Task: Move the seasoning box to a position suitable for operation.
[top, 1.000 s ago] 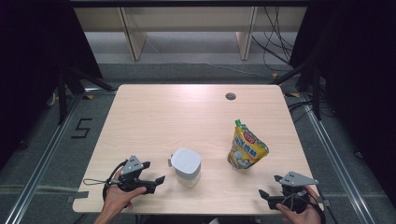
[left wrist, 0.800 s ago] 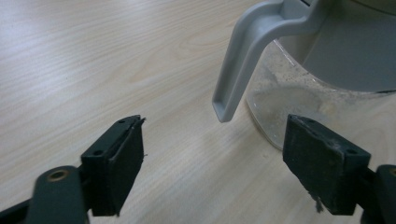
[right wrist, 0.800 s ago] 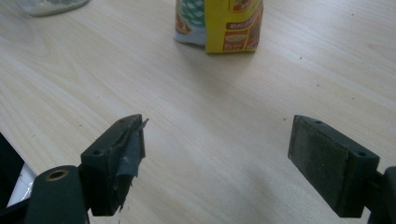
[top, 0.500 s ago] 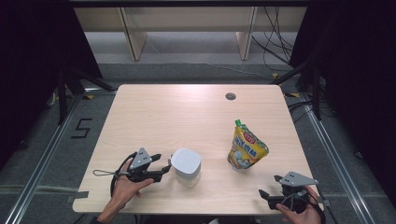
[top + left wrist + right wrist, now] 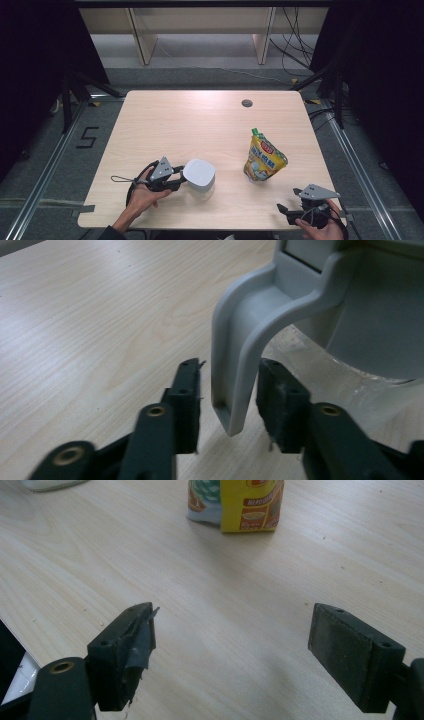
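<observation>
A pale grey jug (image 5: 200, 175) with a lid stands near the table's front, left of centre. My left gripper (image 5: 181, 179) reaches it from the left. In the left gripper view the jug's curved handle (image 5: 240, 365) stands between the jaws of my left gripper (image 5: 227, 385). The jaws have just been closing; a narrow gap still shows at the left pad (image 5: 187, 405). A yellow pouch (image 5: 264, 160) with a green cap stands upright at the right. My right gripper (image 5: 285, 212) rests open at the front right corner, and in its own view (image 5: 232, 625) it faces the pouch (image 5: 235, 505) with nothing between its jaws.
The light wooden table (image 5: 200, 120) has a small round cable hole (image 5: 246, 103) at the back right. Its front edge runs close under both hands. Metal rails and dark floor flank it, and a wooden shelf frame (image 5: 200, 30) stands behind.
My left gripper has moved right to the jug, and its jaws have narrowed around the handle. The right gripper, the jug and the pouch have stayed in place.
</observation>
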Tool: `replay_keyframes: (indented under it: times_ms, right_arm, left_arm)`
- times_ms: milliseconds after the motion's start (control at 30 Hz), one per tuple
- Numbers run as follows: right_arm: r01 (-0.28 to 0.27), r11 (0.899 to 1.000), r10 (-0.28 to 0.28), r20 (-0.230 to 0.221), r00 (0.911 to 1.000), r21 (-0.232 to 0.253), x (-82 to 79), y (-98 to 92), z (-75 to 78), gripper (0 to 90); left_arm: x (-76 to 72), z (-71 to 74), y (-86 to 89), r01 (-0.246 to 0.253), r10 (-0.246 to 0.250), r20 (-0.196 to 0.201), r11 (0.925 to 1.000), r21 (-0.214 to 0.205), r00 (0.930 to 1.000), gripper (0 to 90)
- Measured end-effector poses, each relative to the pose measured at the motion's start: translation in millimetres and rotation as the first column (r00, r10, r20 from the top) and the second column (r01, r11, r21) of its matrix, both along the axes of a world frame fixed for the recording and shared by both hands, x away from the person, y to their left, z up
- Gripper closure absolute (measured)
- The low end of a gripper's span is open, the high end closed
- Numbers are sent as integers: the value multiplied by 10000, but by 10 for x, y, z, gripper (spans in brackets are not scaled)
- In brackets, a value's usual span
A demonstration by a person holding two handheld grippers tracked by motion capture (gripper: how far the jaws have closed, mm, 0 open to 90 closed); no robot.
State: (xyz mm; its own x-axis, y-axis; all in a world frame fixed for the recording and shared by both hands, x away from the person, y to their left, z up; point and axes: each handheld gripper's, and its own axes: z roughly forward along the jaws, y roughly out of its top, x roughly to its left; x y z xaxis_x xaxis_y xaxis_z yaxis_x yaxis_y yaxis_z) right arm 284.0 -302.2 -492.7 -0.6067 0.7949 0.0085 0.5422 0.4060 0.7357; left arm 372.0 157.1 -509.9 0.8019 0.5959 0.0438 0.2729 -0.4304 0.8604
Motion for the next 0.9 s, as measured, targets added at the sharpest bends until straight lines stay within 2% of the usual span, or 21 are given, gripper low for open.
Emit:
replay_keyframes:
  times_ms: [33, 100, 133, 167, 233, 300, 367, 400, 433, 500, 533, 567, 600, 633, 667, 700, 733, 767, 800, 867, 900]
  right_arm:
    - [13, 10000, -13, 6, 10000, -13, -1, 0, 0, 200]
    - [-36, 10000, 36, -11, 10000, -7, -6, -1, -1, 200]
    - [-20, 10000, 20, -18, 10000, 22, -6, 0, 1, 200]
    - [-16, 10000, 16, -16, 10000, 20, -5, 0, 1, 200]
    - [-30, 10000, 30, -20, 10000, -19, -5, 1, -2, 200]
    - [-72, 10000, 72, -28, 10000, -24, -6, 0, -1, 202]
    - [-29, 10000, 29, -12, 10000, 21, -6, -1, 0, 202]
    - [-22, 10000, 22, -22, 10000, 19, -7, -3, -1, 202]
    - [-26, 10000, 26, -13, 10000, 12, -8, -5, -1, 202]
    - [-8, 10000, 8, -31, 10000, -8, -8, -9, 2, 202]
    - [123, 9999, -122, -160, 9998, 65, -21, 3, -1, 202]
    - [74, 10000, -74, -121, 9999, 41, -17, 0, -2, 202]
    - [73, 10000, -73, -119, 9999, 40, -18, -1, -2, 202]
    - [65, 10000, -65, -92, 9999, 31, -17, -2, -1, 202]
    - [65, 10000, -65, -92, 9999, 31, -17, -2, -1, 202]
    - [34, 9998, -32, -111, 9999, 220, -13, 7, -13, 202]
    - [34, 9998, -32, -111, 9999, 220, -13, 7, -13, 202]
    - [69, 9999, -68, -110, 9999, 87, -20, 1, -2, 202]
    - [69, 9999, -68, -110, 9999, 87, -20, 1, -2, 202]
    - [79, 9999, -77, -113, 9999, 103, -19, 3, 0, 202]
    - [-90, 9998, 91, -49, 9999, 176, -2, -4, -10, 202]
  left_arm:
    - [2, 3, -1, 89, -89, 69, 10000, -10, 9999, 666]
    - [-5, 11, 5, -78, 77, 176, 9999, 103, 9998, 721]
    - [-8, 4, 4, -147, 148, 106, 9998, -99, 9998, 741]
    - [-9, 4, 8, -144, 145, 123, 9998, -106, 9998, 744]
    - [-24, -1, -2, -238, 239, 45, 9996, -155, 9997, 747]
    - [-42, 13, 4, -280, 280, 92, 9996, 21, 9996, 747]
    - [-90, 16, 0, -442, 442, -117, 9990, -54, 9990, 744]
    - [-103, 23, 3, -356, 356, 10, 9994, 41, 9994, 741]
    - [-142, 27, -3, -534, 535, -162, 9986, 46, 9984, 738]
    - [-202, 36, -6, -594, 594, -337, 9982, 3, 9977, 730]
    - [-227, 43, -4, -620, 623, -296, 9980, 108, 9976, 725]
    - [-257, 41, -8, -706, 706, -392, 9975, 25, 9967, 721]
    - [-277, 50, 1, -613, 617, -381, 9980, 131, 9974, 716]
    - [-324, 50, -11, -739, 738, -514, 9973, 1, 9959, 712]
    - [-324, 50, -11, -739, 738, -514, 9973, 1, 9959, 706]
    - [-339, 63, 5, -630, 646, -540, 9976, 304, 9964, 704]
    - [-368, 56, -12, -680, 684, -646, 9977, 75, 9956, 704]
    - [-374, 70, 7, -500, 518, -527, 9981, 354, 9973, 700]
    - [-377, 61, -7, -511, 515, -498, 9987, 93, 9974, 700]
    - [-380, 65, 7, -510, 516, -620, 9986, 126, 9967, 695]
    - [-372, 64, 12, -494, 500, -623, 9987, 125, 9968, 692]
